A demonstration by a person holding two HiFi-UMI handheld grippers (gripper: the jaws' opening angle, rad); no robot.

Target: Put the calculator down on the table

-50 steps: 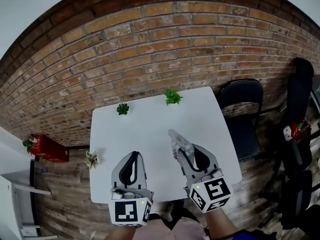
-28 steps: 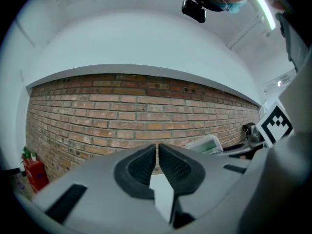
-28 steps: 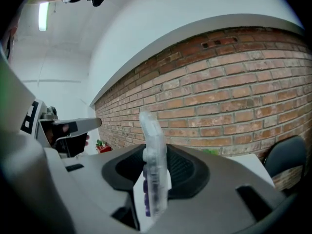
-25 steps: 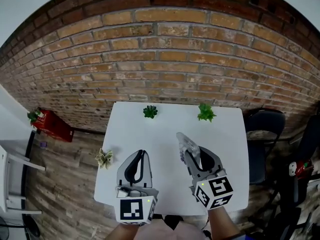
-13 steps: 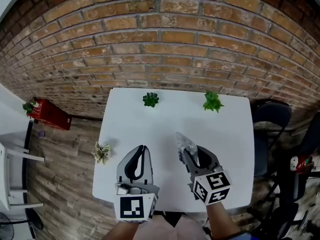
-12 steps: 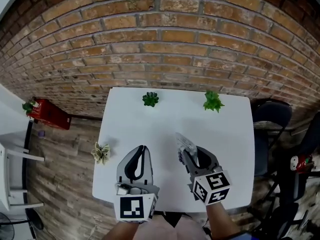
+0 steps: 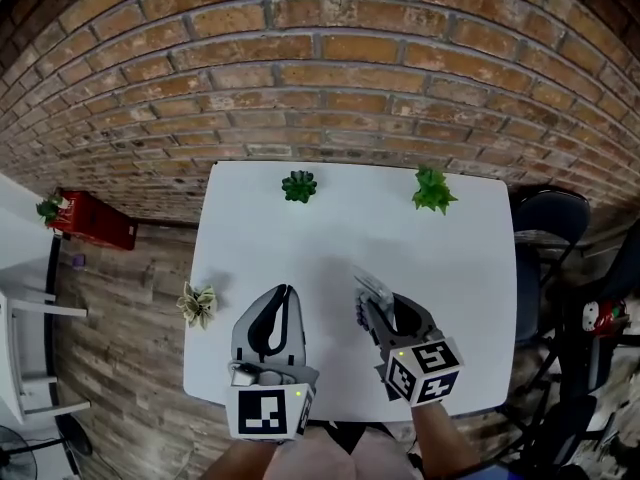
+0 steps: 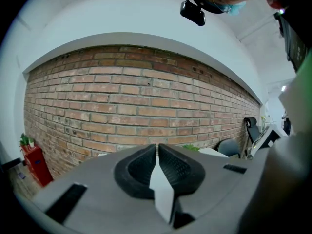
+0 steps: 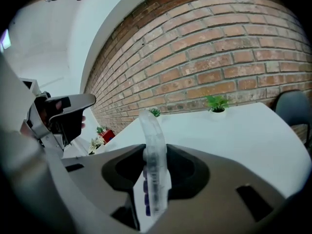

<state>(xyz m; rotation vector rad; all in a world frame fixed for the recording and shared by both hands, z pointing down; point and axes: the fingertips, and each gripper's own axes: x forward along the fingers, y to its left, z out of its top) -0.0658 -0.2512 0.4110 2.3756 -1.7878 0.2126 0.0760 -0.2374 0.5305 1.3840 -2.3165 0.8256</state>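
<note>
Clear calculator (image 7: 371, 288) gripped edge-on in R gripper (image 7: 380, 313) jaws, over white table (image 7: 320, 243) nr its front edge; L gripper (image 7: 286, 298) alongside, jaws closed w/ nothing between

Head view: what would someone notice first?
The right gripper in front clamps a pale clear-cased calculator edge-up over the white table. Behind rises a big red brick wall, with a dark green plant and a bright green plant at the table's far edge.
</note>
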